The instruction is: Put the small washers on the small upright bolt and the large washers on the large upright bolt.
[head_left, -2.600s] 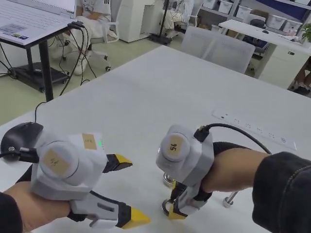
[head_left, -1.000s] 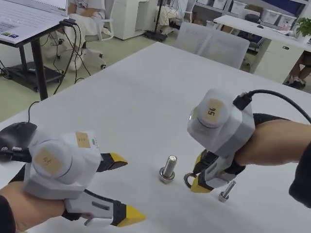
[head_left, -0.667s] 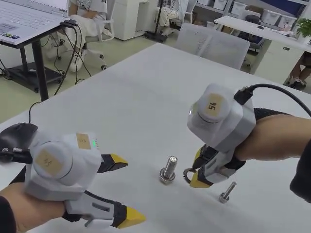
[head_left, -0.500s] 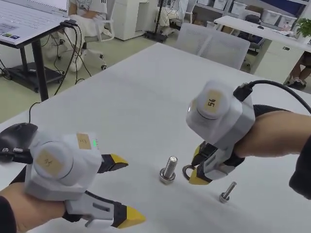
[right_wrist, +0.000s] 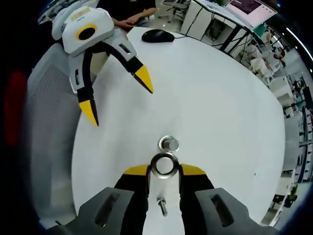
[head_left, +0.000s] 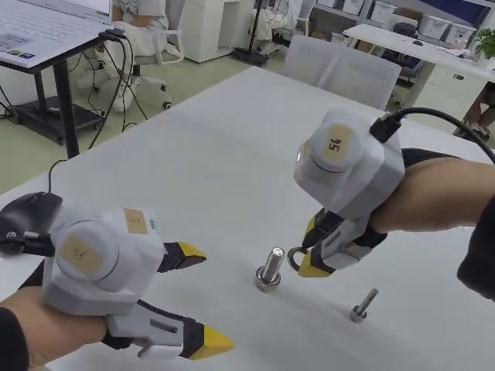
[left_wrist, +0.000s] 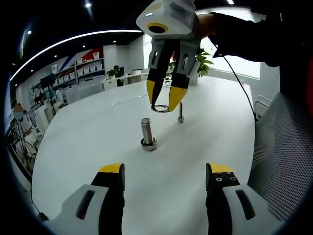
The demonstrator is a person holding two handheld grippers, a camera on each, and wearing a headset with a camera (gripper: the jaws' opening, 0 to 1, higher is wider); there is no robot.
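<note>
The large upright bolt [head_left: 270,269] [left_wrist: 147,133] [right_wrist: 168,144] stands on its head on the white table [head_left: 232,154]. The small upright bolt [head_left: 363,304] [left_wrist: 180,112] [right_wrist: 161,205] stands to its right. My right gripper [head_left: 308,251] [left_wrist: 164,100] [right_wrist: 164,169] is shut on a large washer [head_left: 295,257] [left_wrist: 160,107] [right_wrist: 163,164], held level in the air just right of the large bolt's top. My left gripper [head_left: 203,297] [left_wrist: 165,169] [right_wrist: 117,96] hovers open and empty, left of the large bolt.
A black mouse [head_left: 27,212] [right_wrist: 156,35] lies at the table's left edge. A grey chair [head_left: 340,73] stands at the far edge. A desk with a laptop [head_left: 46,31] is off to the left.
My right gripper has lifted the washer and carried it left, from near the small bolt to beside the large bolt's top. The left gripper has stayed put.
</note>
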